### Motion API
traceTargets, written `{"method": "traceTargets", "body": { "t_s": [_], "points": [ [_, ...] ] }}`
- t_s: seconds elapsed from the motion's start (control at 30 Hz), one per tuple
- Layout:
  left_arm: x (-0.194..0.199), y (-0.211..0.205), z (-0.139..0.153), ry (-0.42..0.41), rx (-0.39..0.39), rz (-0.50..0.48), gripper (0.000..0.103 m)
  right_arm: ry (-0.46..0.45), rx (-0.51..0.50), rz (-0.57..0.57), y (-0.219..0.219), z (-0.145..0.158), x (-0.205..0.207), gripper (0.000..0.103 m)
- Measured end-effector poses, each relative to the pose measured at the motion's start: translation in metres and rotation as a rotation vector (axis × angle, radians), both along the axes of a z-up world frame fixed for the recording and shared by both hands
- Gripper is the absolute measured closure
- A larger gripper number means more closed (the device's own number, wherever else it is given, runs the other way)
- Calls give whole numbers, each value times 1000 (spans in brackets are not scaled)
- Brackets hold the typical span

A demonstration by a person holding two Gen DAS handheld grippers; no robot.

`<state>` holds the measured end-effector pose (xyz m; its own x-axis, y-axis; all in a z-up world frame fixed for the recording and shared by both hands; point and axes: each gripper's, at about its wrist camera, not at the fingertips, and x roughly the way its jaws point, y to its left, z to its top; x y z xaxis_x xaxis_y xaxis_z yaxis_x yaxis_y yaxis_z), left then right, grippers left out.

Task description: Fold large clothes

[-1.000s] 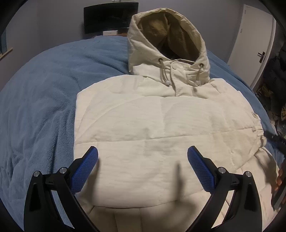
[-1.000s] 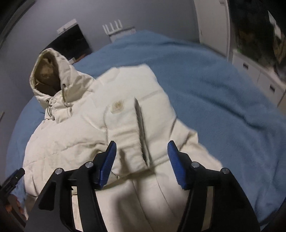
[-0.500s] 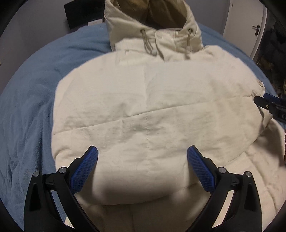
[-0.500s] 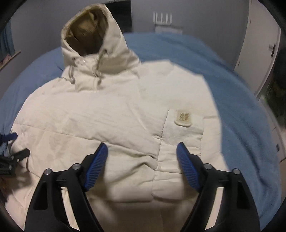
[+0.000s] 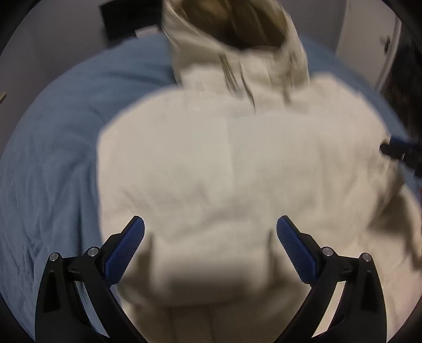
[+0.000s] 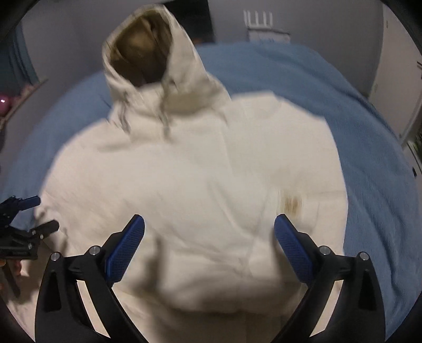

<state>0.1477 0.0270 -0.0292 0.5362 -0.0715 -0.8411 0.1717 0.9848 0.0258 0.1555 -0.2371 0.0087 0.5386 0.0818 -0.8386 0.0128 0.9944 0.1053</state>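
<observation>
A cream hooded puffer jacket lies front up on a blue bed, sleeves folded in over its body, hood at the far end. It fills the right wrist view too, with a tan patch on the folded sleeve. My left gripper is open and empty, just above the jacket's lower half. My right gripper is open and empty over the lower front. Each gripper shows at the edge of the other's view: the right, the left. Both views are motion-blurred.
The blue blanket covers the bed around the jacket. A grey wall, a dark screen and a white door stand behind the bed. Dark clothes hang at the far right.
Both grippers have moved in lower and closer over the jacket, which now fills more of each view. The right gripper has swung round to face the hood. Both stay open.
</observation>
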Motion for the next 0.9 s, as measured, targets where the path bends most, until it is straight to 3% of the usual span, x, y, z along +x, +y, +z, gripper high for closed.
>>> {"method": "traceTargets", "body": {
  "t_s": [0.13, 0.37, 0.53, 0.6, 0.73, 0.83, 0.9],
  "points": [
    [38, 18, 16, -4, -105, 62, 6, -42, 2, -5, 7, 16, 38, 8],
    [98, 39, 25, -30, -148, 151, 6, -129, 45, -32, 23, 28, 130, 9],
    [109, 50, 29, -45, -137, 129, 6, -187, 39, -61, 34, 30, 177, 11],
    [114, 54, 29, -45, -113, 117, 6, -191, 12, -80, 35, 29, 193, 23],
    [120, 62, 34, -85, -107, 118, 6, -165, -8, -77, 34, 21, 215, 80],
    [121, 67, 42, -134, -139, 115, 6, -226, -18, -50, 35, 21, 201, 92],
    [120, 68, 50, -176, -164, 112, 6, -270, -48, -3, 39, 22, 183, 94]
  ]
}}
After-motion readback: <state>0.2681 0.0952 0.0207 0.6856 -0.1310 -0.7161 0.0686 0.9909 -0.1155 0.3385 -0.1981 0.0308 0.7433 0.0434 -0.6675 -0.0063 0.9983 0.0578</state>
